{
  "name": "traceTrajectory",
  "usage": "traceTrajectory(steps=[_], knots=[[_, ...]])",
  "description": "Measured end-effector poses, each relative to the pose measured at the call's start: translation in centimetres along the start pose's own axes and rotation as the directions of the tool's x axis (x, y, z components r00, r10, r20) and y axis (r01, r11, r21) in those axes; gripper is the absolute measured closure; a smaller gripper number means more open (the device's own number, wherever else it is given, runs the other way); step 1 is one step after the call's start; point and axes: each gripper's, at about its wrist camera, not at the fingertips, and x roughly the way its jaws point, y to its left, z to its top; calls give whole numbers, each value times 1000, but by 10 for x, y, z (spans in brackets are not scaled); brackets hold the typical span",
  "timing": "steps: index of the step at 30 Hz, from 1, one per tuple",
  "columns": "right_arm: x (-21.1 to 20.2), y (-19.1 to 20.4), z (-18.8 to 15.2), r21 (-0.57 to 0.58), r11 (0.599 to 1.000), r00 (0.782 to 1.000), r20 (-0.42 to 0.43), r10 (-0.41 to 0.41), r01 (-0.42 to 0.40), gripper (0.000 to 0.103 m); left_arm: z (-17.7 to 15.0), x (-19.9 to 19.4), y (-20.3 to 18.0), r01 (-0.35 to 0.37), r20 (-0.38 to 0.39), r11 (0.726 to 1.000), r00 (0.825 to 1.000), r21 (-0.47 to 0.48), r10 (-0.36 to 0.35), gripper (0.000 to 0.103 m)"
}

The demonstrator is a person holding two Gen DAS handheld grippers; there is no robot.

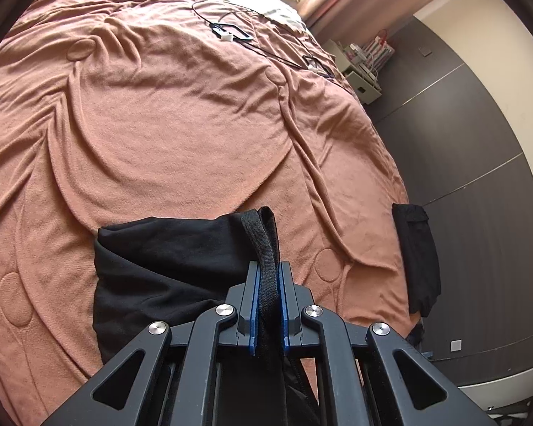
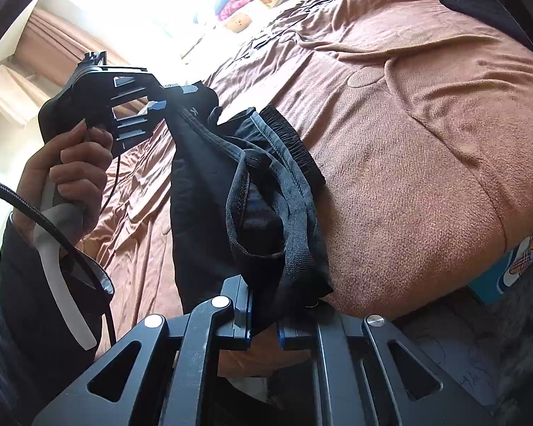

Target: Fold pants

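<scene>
- My left tool (image 1: 268, 277) is clamped narrow on a black strip of the pants (image 1: 167, 269).
- My right tool (image 2: 264, 314) pinches another bunched edge of the pants (image 2: 252, 191).
- The pants hang between both tools, partly resting on the bed (image 1: 160, 124).
- A second dark garment (image 1: 417, 255) lies at the bed's right edge.

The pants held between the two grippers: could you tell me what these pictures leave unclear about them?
- Left wrist view: the pants drop behind the left gripper; their lower part is hidden.
- Right wrist view: the fabric bunches over the right gripper, so which part its fingers hold is unclear.
- Right wrist view: a second dark garment is cut off by the frame edge.
</scene>
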Motion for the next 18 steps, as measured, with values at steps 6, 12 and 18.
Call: traceTrajectory(steps=[6, 12, 18], knots=[[0, -8, -7, 27, 1000, 998, -66, 15, -13, 96, -4, 2, -6, 9, -16, 1000, 1000, 18, -8, 59], [-20, -19, -2, 32, 999, 996, -87, 7, -4, 50, -14, -17, 5, -19, 21, 999, 1000, 29, 19, 41], [-48, -21, 12, -33, 999, 999, -31, 29, -30, 44, -35, -34, 29, -61, 38, 998, 997, 10, 61, 41]])
